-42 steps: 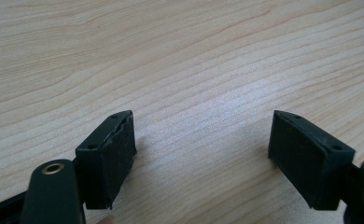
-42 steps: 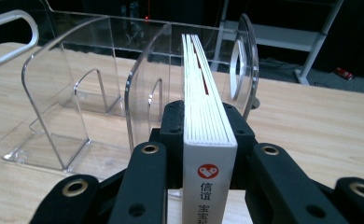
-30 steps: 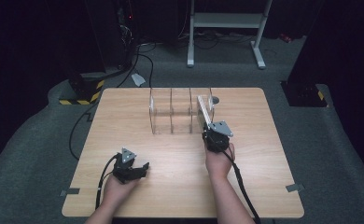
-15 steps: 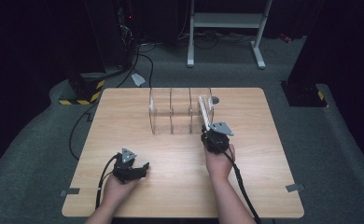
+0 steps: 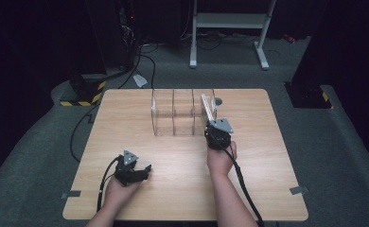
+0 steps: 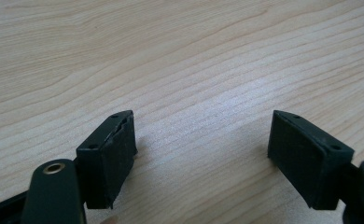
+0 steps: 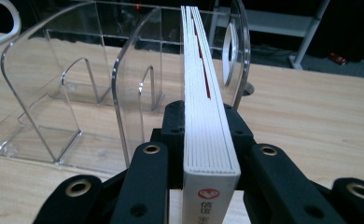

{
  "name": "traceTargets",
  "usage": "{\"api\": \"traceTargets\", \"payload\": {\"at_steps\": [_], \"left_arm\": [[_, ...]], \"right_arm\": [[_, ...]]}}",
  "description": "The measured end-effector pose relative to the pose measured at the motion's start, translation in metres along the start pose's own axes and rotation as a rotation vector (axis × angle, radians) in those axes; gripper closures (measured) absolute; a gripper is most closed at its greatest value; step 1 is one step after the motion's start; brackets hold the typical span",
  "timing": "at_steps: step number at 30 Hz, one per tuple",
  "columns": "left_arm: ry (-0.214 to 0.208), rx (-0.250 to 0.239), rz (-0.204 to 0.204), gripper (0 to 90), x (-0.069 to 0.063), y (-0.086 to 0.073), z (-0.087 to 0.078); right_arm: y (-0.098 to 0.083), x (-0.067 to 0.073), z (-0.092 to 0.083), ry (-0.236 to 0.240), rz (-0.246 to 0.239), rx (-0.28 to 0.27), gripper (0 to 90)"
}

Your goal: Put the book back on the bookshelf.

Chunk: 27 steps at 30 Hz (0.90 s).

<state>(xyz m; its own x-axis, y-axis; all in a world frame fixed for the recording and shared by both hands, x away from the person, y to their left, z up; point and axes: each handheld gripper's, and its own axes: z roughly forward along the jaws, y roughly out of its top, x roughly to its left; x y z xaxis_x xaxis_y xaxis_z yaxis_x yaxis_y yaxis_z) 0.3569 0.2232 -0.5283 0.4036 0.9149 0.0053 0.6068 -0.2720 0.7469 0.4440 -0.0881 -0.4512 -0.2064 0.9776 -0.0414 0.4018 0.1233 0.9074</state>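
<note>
Book (image 7: 207,135) clamped upright in right claw (image 7: 207,128); left claw (image 6: 203,158) wide apart.

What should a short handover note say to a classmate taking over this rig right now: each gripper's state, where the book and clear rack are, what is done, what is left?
Right gripper: shut on the white book, held upright on edge, partly in the rightmost slot of the clear rack.
Left gripper: open, holding nothing, low over bare table near the front left.
Done: book gripped and lined up with the slot.
Left, probably: push the book fully in, release, draw back. The other slots look empty.
</note>
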Motion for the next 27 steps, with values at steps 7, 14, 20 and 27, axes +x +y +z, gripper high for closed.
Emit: {"api": "traceTargets", "payload": {"at_steps": [7, 14, 20, 27], "left_arm": [[-0.002, 0.001, 0.004, 23.4, 0.000, 0.000, 0.000], [-0.004, 0.001, 0.004, 23.4, 0.000, 0.000, 0.000], [-0.004, 0.001, 0.004, 23.4, 0.000, 0.000, 0.000], [-0.004, 0.001, 0.004, 23.4, 0.000, 0.000, 0.000]], "right_arm": [[0.008, 0.005, 0.009, -0.020, -0.012, -0.004, 75.6], [0.010, 0.008, 0.019, -0.026, -0.015, 0.006, 75.6], [0.009, 0.007, 0.020, -0.041, -0.006, 0.005, 75.6], [0.007, 0.008, 0.020, -0.037, -0.006, 0.000, 75.3]]}}
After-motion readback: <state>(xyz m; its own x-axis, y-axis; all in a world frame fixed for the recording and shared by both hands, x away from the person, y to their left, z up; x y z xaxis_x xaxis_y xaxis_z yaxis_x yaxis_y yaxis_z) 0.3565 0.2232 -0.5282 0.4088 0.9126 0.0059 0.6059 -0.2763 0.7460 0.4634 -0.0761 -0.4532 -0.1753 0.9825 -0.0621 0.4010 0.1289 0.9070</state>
